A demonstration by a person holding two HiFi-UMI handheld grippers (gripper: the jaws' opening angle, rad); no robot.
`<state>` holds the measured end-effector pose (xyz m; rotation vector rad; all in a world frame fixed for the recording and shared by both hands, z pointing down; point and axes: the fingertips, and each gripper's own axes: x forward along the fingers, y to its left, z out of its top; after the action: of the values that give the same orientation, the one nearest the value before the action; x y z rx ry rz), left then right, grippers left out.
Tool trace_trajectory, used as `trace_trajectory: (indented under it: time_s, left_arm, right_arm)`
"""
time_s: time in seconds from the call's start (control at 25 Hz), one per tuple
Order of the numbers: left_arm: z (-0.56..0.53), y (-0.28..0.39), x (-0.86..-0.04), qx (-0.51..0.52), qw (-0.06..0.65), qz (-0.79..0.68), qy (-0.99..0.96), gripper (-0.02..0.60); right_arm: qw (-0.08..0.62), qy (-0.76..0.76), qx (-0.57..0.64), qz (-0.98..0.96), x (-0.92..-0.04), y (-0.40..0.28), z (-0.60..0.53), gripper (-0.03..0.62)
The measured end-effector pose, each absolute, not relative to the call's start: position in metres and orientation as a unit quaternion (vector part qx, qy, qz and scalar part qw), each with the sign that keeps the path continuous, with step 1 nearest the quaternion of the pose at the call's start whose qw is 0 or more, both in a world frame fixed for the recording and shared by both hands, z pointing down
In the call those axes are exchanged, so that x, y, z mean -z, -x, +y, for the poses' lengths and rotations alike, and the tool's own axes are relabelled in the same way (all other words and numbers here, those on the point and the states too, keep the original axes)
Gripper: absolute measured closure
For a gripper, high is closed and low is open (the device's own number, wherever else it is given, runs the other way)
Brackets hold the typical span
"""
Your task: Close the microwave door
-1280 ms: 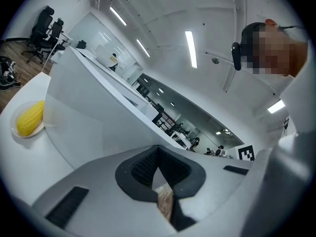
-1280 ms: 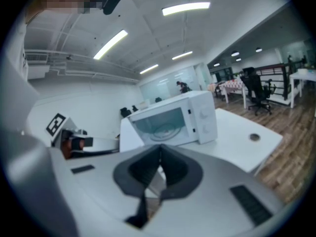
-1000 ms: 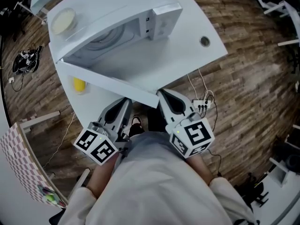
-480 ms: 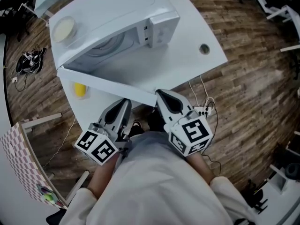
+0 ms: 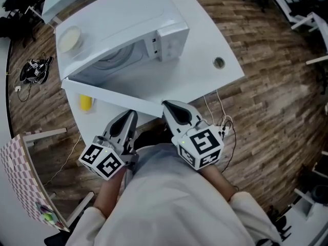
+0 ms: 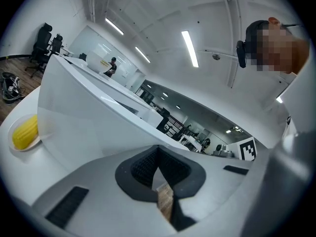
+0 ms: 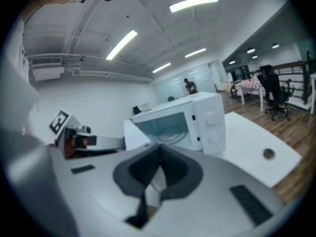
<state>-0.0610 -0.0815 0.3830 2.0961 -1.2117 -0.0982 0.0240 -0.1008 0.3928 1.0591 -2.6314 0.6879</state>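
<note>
White table [image 5: 205,81] on a brown wood-plank floor [image 5: 271,86], open office room. Microwave [image 5: 128,24] stands on the table's far half. Its door [image 5: 110,94] is swung wide open toward the person, with the cavity and turntable exposed.

Left gripper [image 5: 129,116]: on the near side of the microwave, just short of the open door. Jaws are closed tip to tip, with nothing between them (only floor shows through the slot behind the pads).

Right gripper [image 5: 166,106]: also on the near side, its tip right at the door's free corner. Contact cannot be judged. Its jaws are together and hold nothing.

- On top of the microwave, at its left rear corner: a small pale dish [image 5: 69,38].
- Left of the microwave, beyond the door's hinge end: a yellow corn cob [image 5: 85,102] on a little plate.
- Right of the microwave: a round cable hole [image 5: 219,62] in the tabletop.
- Farther left of the microwave: a tangle of cables [image 5: 31,68] on the floor.
- Well to the right of the microwave: black office chairs [image 7: 276,95].
- Overhead: strip lights [image 7: 193,3] on a white ceiling.
</note>
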Motion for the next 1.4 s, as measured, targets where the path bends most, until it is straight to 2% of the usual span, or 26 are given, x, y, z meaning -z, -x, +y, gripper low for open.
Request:
trace_trajectory:
  time_s: [1.4]
  left_arm:
    - [-0.1,0.046,-0.382,0.048,0.343,-0.469,-0.813,0.565]
  right_arm:
    - [0.094,-0.33,-0.241,-0.908,-0.393,-0.029,-0.119,0.572]
